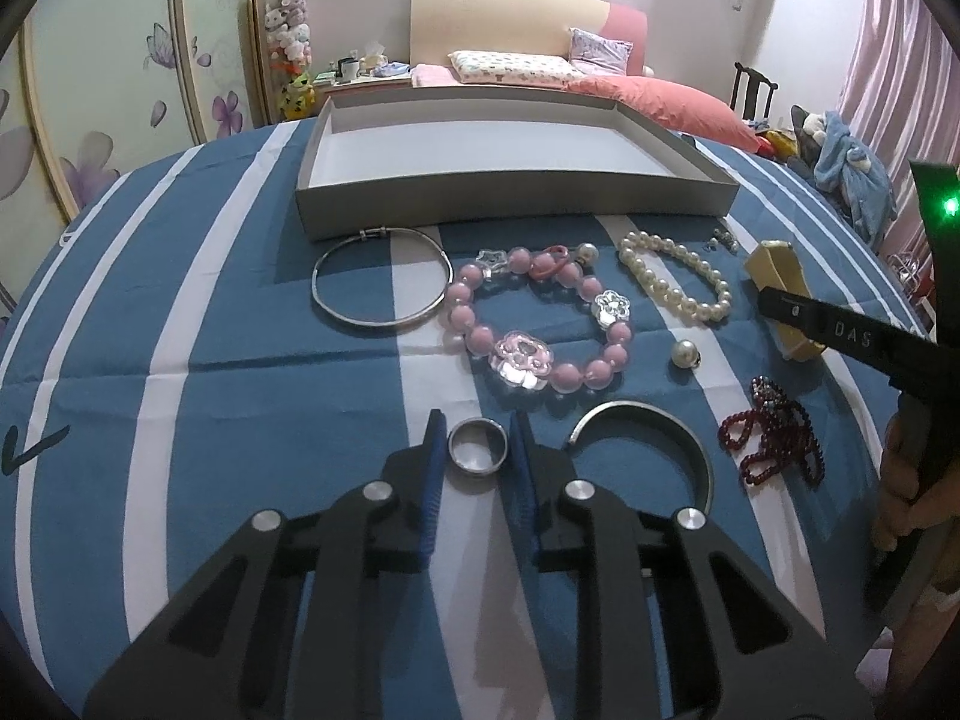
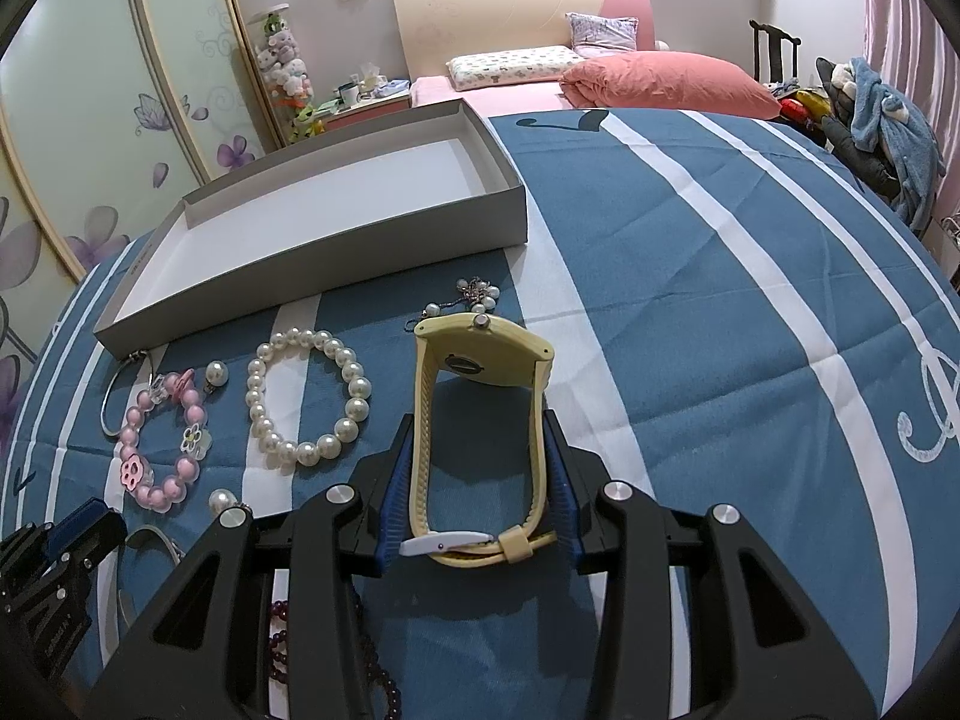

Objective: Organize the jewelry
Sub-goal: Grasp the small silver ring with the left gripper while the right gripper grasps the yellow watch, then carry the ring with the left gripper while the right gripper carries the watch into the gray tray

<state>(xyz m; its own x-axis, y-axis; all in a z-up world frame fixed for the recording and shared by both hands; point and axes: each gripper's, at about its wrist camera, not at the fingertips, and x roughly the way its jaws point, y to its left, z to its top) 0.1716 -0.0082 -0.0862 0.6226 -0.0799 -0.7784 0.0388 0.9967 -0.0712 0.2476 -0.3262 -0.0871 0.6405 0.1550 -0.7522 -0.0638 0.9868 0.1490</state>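
My left gripper (image 1: 478, 429) is shut on a silver ring (image 1: 478, 447), its blue pads touching both sides. My right gripper (image 2: 478, 426) is shut on a cream-yellow watch (image 2: 480, 402), its pads pressing the strap on each side; the watch also shows in the left wrist view (image 1: 780, 288). On the blue striped cloth lie a thin silver bangle (image 1: 381, 277), a pink bead bracelet (image 1: 534, 324), a pearl bracelet (image 1: 675, 282), an open silver cuff (image 1: 666, 438) and a dark red bead string (image 1: 774, 438). The grey box (image 1: 516, 204) sits behind them, empty.
A loose pearl earring (image 1: 684, 354) lies between the pearl bracelet and the cuff. A small pearl charm cluster (image 2: 477, 291) lies by the watch face. A bed with pink bedding (image 2: 660, 84) stands beyond the table. The cloth right of the watch is bare.
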